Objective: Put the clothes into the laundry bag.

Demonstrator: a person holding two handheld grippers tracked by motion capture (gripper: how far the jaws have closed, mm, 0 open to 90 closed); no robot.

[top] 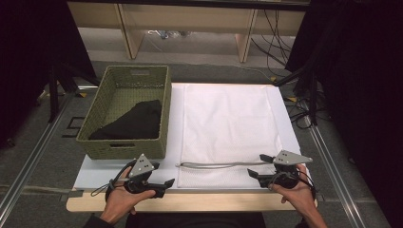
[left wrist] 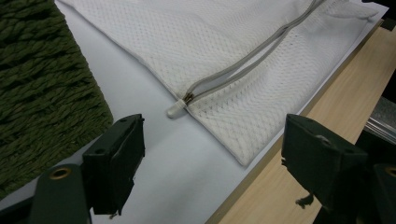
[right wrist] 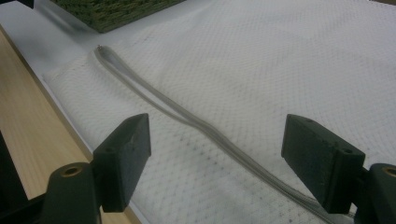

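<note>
White mesh laundry bag (top: 228, 128) lies flat on the white board (top: 123, 173) covering the desk (top: 199, 202), zipper side toward the person. The grey zipper (top: 214, 165) runs along the near edge and stands partly open, so the mouth can likely be spread from both ends.

Left claw (top: 167, 183) sits low at the near left, just off the bag's corner. In the left gripper view its jaws stand wide apart, empty, aimed at the zipper pull (left wrist: 177, 108).

Right claw (top: 259, 165) sits at the zipper's right end, jaws at full spread with nothing between them; in the right gripper view the zipper track (right wrist: 201, 126) passes between the jaws.

Green woven basket (top: 126, 111) stands beside the bag's left edge, holding a black garment (top: 130, 122). Judgement: garment is placed within reach for loading once the bag is open.
</note>
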